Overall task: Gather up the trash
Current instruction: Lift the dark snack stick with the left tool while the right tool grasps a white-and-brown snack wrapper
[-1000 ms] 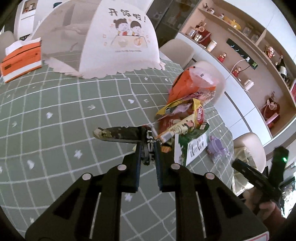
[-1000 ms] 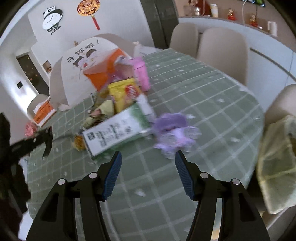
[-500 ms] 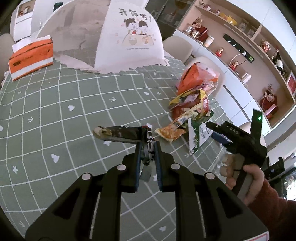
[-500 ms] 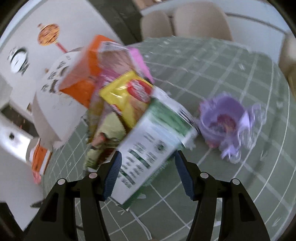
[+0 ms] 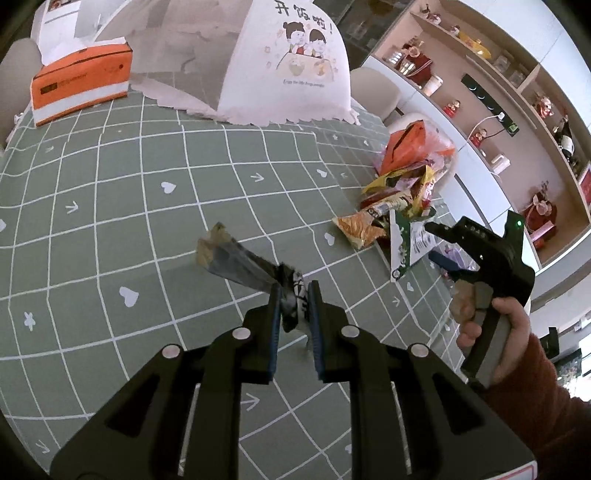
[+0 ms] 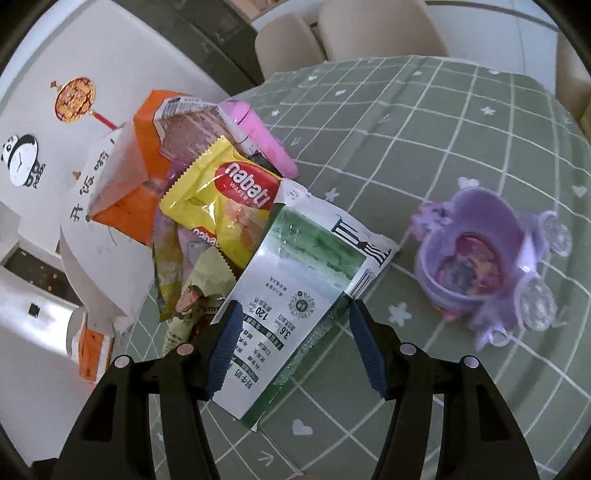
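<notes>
My left gripper (image 5: 293,295) is shut on a dark crumpled wrapper (image 5: 236,260) and holds it above the green checked tablecloth (image 5: 147,184). My right gripper (image 6: 293,323) is open, its jaws on either side of a green and white milk carton (image 6: 295,291); it also shows in the left wrist view (image 5: 439,243). The carton (image 5: 404,245) lies at the front of a trash pile: a yellow wafer bag (image 6: 225,206), an orange bag (image 6: 136,173) and a pink packet (image 6: 258,136). The pile (image 5: 402,188) is to the right in the left wrist view.
A purple plastic cup with clear wrap (image 6: 480,258) lies right of the carton. A white mesh food cover (image 5: 258,59) and an orange tissue box (image 5: 79,86) stand at the table's far side. Beige chairs (image 6: 354,33) ring the table. Shelves (image 5: 517,92) line the wall.
My right gripper has moved in to the milk carton, which now lies between its open jaws. My left gripper has carried the dark wrapper away from the pile.
</notes>
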{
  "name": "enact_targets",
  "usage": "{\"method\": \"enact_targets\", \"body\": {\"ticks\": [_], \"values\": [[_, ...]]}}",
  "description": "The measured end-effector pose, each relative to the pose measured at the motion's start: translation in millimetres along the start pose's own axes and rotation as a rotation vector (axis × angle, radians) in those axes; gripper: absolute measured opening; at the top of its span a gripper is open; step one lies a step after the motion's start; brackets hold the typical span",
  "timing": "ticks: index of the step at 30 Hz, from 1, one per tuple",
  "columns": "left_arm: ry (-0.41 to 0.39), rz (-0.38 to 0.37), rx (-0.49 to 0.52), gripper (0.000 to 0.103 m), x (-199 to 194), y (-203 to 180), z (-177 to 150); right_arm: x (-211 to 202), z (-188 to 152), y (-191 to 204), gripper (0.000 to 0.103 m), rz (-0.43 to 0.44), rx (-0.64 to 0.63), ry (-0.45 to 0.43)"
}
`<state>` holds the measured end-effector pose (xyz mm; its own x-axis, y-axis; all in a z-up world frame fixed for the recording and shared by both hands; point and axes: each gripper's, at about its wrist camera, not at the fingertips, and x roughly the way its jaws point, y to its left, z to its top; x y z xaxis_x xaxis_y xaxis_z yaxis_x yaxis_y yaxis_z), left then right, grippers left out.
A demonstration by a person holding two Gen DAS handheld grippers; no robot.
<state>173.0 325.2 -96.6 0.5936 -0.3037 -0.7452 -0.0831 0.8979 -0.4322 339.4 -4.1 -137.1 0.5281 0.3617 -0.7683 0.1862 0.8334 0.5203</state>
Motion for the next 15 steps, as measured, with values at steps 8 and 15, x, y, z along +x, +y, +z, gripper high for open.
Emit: {"method": "enact_targets", "body": {"ticks": [8,15], "values": [[-0.026,0.009,-0.034,0.013,-3,-3,0,-41,-15,47,0.057,-0.034,-0.402,-0.068],[-0.051,0.005,-0.041,0.013,-4,-9,8,-26,-9,94,0.057,0.079,-0.425,-0.037]]}}
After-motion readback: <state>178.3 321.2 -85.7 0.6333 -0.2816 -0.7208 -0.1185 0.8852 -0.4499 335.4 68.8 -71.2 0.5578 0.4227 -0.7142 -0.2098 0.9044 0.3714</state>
